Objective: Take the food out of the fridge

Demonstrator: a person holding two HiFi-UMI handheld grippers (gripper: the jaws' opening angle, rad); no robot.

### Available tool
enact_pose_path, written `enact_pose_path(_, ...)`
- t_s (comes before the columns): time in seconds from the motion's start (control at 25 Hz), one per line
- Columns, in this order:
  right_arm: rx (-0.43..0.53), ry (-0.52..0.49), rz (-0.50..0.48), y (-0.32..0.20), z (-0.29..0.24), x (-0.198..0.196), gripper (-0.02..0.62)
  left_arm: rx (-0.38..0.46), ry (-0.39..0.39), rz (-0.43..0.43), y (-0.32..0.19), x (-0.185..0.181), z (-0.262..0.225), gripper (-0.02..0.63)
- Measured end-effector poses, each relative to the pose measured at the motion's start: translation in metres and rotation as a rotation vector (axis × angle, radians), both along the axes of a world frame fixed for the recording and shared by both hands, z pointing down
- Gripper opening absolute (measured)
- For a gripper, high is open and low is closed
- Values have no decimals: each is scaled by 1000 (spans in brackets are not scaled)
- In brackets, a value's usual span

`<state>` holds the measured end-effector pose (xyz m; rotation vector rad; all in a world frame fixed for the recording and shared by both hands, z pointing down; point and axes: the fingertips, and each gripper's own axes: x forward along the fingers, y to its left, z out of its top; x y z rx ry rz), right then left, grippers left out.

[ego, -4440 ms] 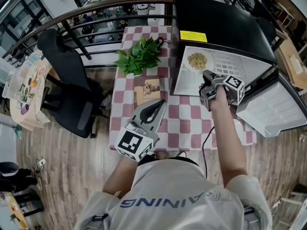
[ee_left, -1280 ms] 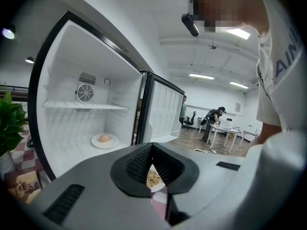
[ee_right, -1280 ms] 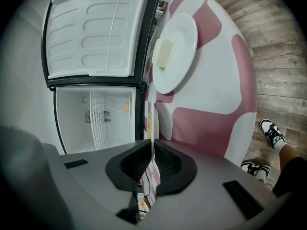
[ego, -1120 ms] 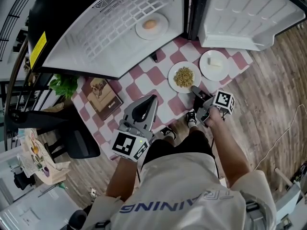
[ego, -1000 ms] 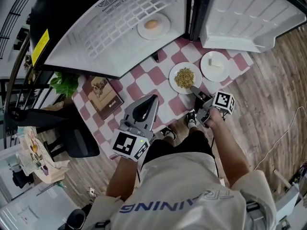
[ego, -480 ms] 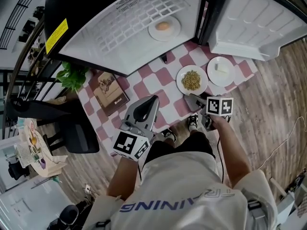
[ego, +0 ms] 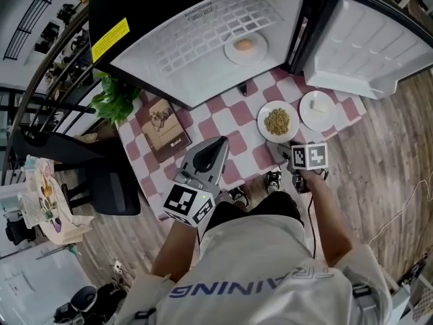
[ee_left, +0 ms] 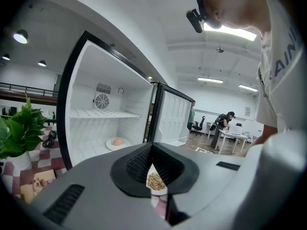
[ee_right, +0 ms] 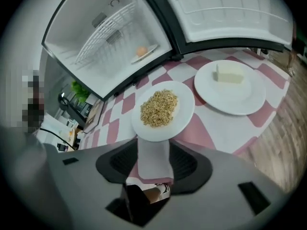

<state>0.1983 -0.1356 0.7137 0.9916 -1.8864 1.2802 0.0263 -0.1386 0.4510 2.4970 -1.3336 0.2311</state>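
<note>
The fridge (ego: pixel 203 26) stands open on the checked table (ego: pixel 233 110). On its floor lies a white plate with a round orange food (ego: pixel 245 46) (ee_left: pixel 117 142) (ee_right: pixel 143 51). Two plates rest on the table: one of grains (ego: pixel 277 122) (ee_right: pixel 160 110) and one with a white block (ego: pixel 317 110) (ee_right: pixel 230 87). My right gripper (ego: pixel 279 149) (ee_right: pixel 153 150) is open at the table's near edge, just short of the grain plate. Its jaws have just been closing a little, with only cloth between them. My left gripper (ego: pixel 221 143) (ee_left: pixel 152 150) hovers shut and holds nothing, aimed at the fridge.
The fridge door (ego: pixel 369 36) swings out to the right over the table's end. A book (ego: pixel 164 128) and a leafy plant (ego: pixel 116 99) sit left of the fridge. A black chair (ego: pixel 108 188) stands beside the table. My feet (ego: pixel 272 179) are at its edge.
My right gripper has let go of the grain plate's rim, opened and drawn back toward the table edge. The plate stays beside the white-block plate. The left gripper has barely shifted.
</note>
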Motion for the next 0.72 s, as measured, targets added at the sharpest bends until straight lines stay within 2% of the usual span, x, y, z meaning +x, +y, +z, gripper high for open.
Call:
enact_pose_path(0.08,18,-17,38,-6,-11,6,81,6,7,-12,-2,-4,-5,8)
enact_pose_path(0.12,38,-30,51,-11,-17,7,43,11,9,-18,-2,-6,-8,8)
enact_pose_path(0.28,148,-149,87,-31,-58,-3,32,36,14,-39,-3,-14,-20,8)
enact_pose_path(0.44,369,-267,88,-60,-123,-18,28,71,20,-70,-5,-23,-32,8)
enact_pose_path(0.72,732,-291,-6,-82,-236,-45,21,136,12,-108,-4,-35,-58,8)
